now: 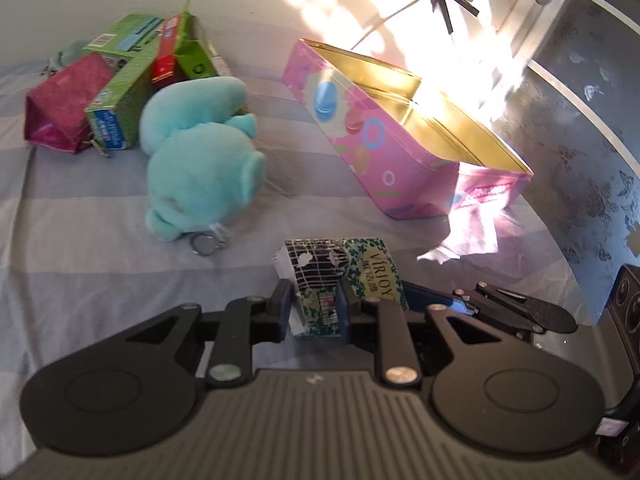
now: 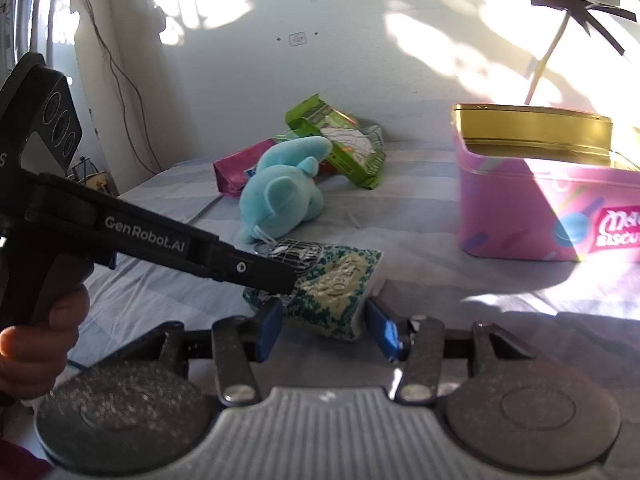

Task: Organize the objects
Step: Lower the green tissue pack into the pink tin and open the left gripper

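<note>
A small green-and-white patterned box (image 1: 340,276) lies on the striped bed sheet. My left gripper (image 1: 314,306) is shut on its near end. In the right wrist view the same box (image 2: 332,292) sits between the blue pads of my right gripper (image 2: 326,326), which is open around it without pressing. The left gripper (image 2: 280,276) reaches in from the left and clamps the box there. An open pink biscuit tin (image 1: 372,140) with a gold inside stands behind, also in the right wrist view (image 2: 532,208).
A turquoise plush toy (image 1: 200,152) lies left of the tin. Behind it are green cartons (image 1: 120,92) and a magenta pouch (image 1: 60,108). A grey patterned wall (image 1: 580,120) runs along the right. Strong sun glare covers the tin's far end.
</note>
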`<state>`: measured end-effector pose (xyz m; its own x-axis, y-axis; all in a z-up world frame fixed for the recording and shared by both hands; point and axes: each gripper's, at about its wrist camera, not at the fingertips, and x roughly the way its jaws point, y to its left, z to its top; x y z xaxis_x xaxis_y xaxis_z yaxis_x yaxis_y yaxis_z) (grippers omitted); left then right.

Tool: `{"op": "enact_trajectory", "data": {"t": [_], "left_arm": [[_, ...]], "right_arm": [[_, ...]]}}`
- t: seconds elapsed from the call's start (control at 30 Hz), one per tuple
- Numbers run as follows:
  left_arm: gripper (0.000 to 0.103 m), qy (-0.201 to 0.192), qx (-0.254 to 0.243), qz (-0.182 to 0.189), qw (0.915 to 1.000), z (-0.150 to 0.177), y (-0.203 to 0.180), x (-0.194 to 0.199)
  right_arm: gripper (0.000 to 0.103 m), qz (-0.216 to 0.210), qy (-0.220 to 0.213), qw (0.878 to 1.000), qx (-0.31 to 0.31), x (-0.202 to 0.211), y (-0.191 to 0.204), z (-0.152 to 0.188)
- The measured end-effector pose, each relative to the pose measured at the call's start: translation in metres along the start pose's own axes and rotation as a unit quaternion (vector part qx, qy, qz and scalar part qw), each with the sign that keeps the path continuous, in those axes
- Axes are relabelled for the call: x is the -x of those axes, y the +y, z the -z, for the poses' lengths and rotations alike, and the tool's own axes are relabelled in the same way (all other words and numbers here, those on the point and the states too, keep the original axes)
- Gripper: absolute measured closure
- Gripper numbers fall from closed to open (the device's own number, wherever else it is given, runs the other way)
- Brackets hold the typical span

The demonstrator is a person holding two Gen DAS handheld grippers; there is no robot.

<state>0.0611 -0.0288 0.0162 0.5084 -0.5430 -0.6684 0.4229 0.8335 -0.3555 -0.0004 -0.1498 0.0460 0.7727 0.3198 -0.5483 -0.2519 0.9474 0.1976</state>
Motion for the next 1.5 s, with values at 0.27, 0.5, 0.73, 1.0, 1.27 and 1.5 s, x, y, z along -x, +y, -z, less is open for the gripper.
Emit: {"op": "enact_trajectory", "data": {"t": [0.27,0.5,0.73,1.0,1.27,1.5], "left_arm": [[0.073,0.01,-0.018,0.024,0.9995,0.002,-0.016,-0.012],[0.05,0.004,-0.02,-0.01,0.9997,0.004,-0.02,-0.012],[0.065,0.0,-0.04,-0.002,0.9992,-0.003,-0.037,-0.011],[0.065,-0.101,-0.141,0.007,0.9849,-0.071,-0.097,-0.003],[0.065,-0.083,-0.123,0.028,0.9885,-0.102,-0.112,-0.074],[0.064,-0.081,-0.144,0.006,0.9862,-0.106,-0.121,-0.093]], "right_arm": [[0.052,0.021,-0.001,0.999,-0.032,0.017,-0.019,0.009],[0.041,0.021,0.006,1.0,-0.011,0.007,-0.01,0.01],[0.061,0.04,-0.011,0.999,0.012,0.01,-0.002,0.006],[0.06,0.115,-0.148,0.981,0.041,0.036,-0.025,-0.044],[0.06,0.176,-0.15,0.973,0.004,0.01,-0.086,-0.06],[0.057,0.195,-0.153,0.969,-0.002,-0.003,-0.101,-0.055]]}}
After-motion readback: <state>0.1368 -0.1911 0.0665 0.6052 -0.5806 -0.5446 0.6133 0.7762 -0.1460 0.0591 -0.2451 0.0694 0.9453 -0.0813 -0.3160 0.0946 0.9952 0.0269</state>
